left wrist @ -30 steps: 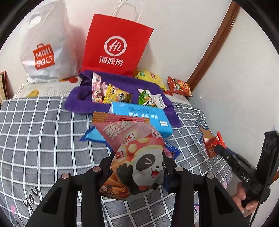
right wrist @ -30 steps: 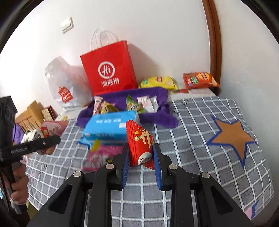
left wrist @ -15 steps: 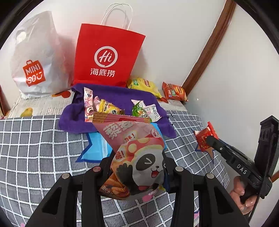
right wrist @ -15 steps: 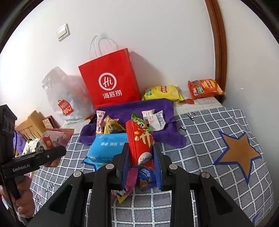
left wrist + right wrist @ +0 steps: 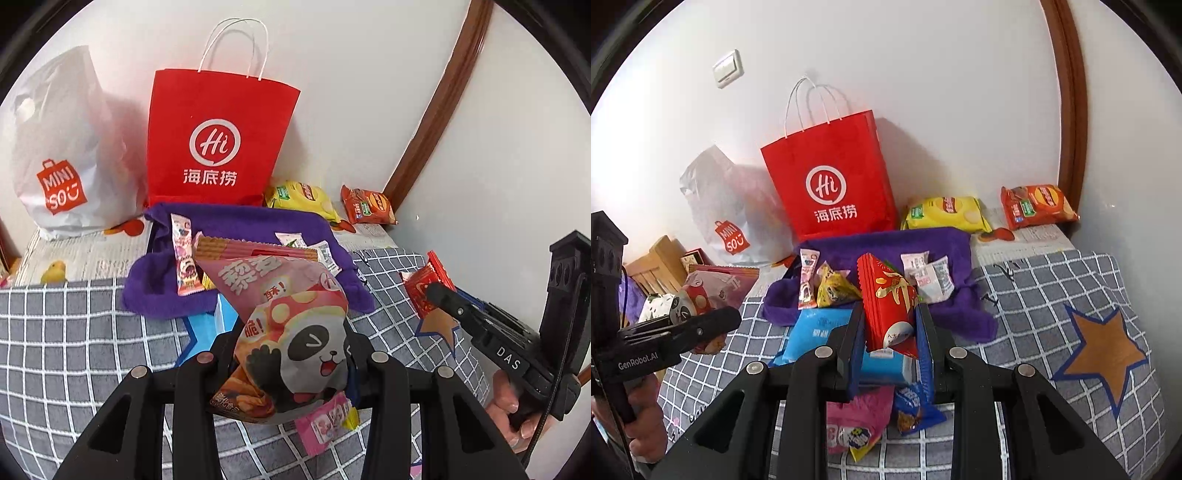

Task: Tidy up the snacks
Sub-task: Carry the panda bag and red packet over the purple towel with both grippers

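White plastic shopping bag (image 5: pixel 62 147), printed with an orange logo, stands at the far left against the wall. Red paper bag (image 5: pixel 218 136) with white rope handles stands upright just to its right, also against the wall. Purple cloth (image 5: pixel 236 229) lies spread in front of the red bag and carries several small snack packets, among them a pink-and-white stick packet (image 5: pixel 183 266) on its left part and a yellow packet (image 5: pixel 834 286) beside that. Yellow chip bag (image 5: pixel 303 195) and orange chip bag (image 5: pixel 369 206) lie flat by the wall, right of the red bag, near a brown door frame (image 5: pixel 439 107). Checked grey cover (image 5: pixel 74 332), with an orange star (image 5: pixel 1104 354) on its right part, spreads under everything. Blue tissue pack (image 5: pixel 820 332) lies just in front of the purple cloth; a pink packet (image 5: pixel 857 421) and a small blue packet (image 5: pixel 912 406) lie nearer still. Left gripper (image 5: pixel 291 354): jaws clamped on a pink panda snack bag (image 5: pixel 295 332), held above the cover. Right gripper (image 5: pixel 890 332): jaws pressed together on a red snack packet (image 5: pixel 890 302), held upright above the tissue pack. A hand (image 5: pixel 642 417) grips the left gripper's handle.
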`<act>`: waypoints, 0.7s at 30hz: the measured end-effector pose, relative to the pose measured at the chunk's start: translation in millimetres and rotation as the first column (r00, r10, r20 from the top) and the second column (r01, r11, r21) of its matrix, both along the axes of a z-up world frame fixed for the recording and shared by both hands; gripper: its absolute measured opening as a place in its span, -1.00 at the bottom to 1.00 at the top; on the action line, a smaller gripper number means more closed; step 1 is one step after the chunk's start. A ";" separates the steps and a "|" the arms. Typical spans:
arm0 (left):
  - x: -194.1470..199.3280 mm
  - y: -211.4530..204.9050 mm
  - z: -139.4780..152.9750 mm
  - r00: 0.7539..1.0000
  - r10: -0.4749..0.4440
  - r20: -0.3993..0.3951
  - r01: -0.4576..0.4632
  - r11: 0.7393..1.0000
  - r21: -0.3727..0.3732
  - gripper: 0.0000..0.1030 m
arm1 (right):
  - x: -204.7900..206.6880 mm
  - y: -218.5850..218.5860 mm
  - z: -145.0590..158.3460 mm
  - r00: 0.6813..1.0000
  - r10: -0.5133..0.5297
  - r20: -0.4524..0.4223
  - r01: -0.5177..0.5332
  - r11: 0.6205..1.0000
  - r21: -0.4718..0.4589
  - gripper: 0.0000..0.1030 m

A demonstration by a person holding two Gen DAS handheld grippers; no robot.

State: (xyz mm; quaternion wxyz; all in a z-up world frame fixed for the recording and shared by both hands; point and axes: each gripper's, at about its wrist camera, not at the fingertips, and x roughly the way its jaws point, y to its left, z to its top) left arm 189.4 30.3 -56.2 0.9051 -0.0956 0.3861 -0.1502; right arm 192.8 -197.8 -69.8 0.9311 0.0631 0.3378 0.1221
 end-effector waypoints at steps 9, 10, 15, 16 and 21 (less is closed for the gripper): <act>25.2 1.8 2.2 1.000 0.003 0.012 -0.003 1.000 0.012 -0.24 | 34.0 14.8 5.7 1.000 0.005 -0.003 -0.005 1.000 -0.021 -0.50; 29.4 2.2 1.8 1.000 0.005 0.009 -0.005 1.000 0.015 -0.24 | 39.4 16.6 5.8 1.000 0.005 -0.008 -0.005 1.000 -0.022 -0.50; 48.7 8.2 1.0 1.000 0.008 0.002 -0.008 1.000 0.004 -0.24 | 67.1 21.9 3.9 0.999 0.007 -0.037 -0.007 1.000 0.001 -0.50; 51.9 9.5 1.2 1.000 0.013 0.001 -0.013 1.000 0.003 -0.24 | 74.8 23.1 3.6 0.999 0.005 -0.041 -0.005 1.000 0.005 -0.50; 75.3 21.1 4.0 0.999 0.033 -0.007 -0.033 0.999 -0.013 -0.24 | 104.3 32.4 5.0 0.999 0.008 -0.045 -0.008 1.000 -0.008 -0.50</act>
